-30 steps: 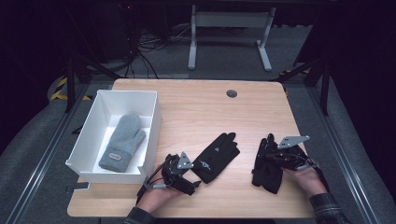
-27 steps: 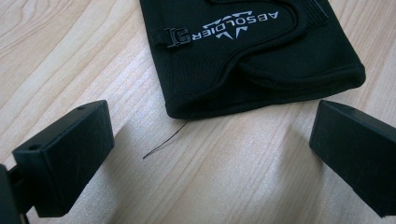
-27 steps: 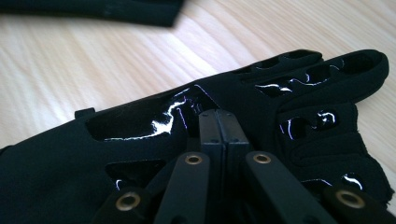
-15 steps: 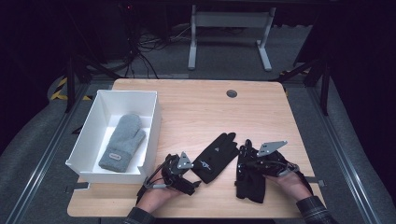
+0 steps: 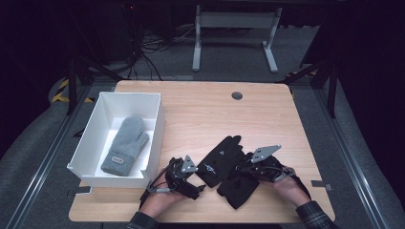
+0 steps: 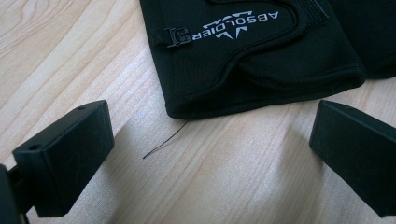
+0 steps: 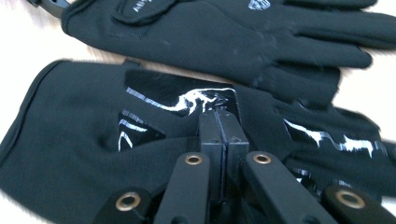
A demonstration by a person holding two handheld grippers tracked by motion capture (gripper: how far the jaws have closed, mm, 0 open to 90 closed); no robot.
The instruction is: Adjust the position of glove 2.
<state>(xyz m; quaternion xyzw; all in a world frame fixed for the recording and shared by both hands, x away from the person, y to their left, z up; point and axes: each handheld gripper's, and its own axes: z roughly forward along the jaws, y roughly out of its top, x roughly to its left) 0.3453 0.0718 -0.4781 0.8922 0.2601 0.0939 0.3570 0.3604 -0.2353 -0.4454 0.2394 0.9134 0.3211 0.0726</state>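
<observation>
On the counter, a box at the left holds a mitten; two gloves lie side by side, near right.

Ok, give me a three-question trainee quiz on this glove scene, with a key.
1. True or false: the left claw is clamped on the logo glove.
2. What lies in the white box? A) grey mitten B) black glove C) nothing
3. What is the right claw shut on?

Key:
1. False; its jaws stand open just short of that glove's cuff.
2. A, the grey mitten.
3. The second black glove, pinched at the palm, lying beside the logo glove.
</observation>
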